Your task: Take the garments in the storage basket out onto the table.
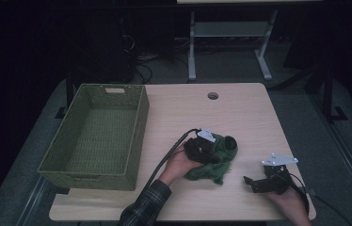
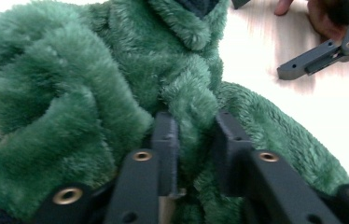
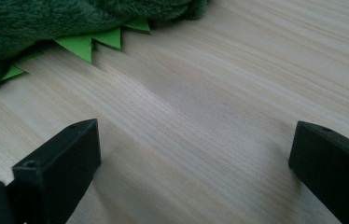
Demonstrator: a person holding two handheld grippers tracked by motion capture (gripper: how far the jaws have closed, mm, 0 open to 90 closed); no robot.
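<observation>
My left gripper [image 2: 195, 140] pinches a fold of the green plush toy [image 2: 93, 93]; right gripper [image 3: 191, 158] gapes idle. Next: lift toward the basket [image 1: 136, 136] on my left.

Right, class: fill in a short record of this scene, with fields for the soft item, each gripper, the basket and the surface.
soft item: green plush garment, crumpled on the table, bright green zigzag trim at its edge
left gripper: jaws around a fold of the plush
right gripper: jaws wide apart, nothing between them, low over bare wood
basket: green woven, at the table's left, empty
surface: light wooden table
</observation>
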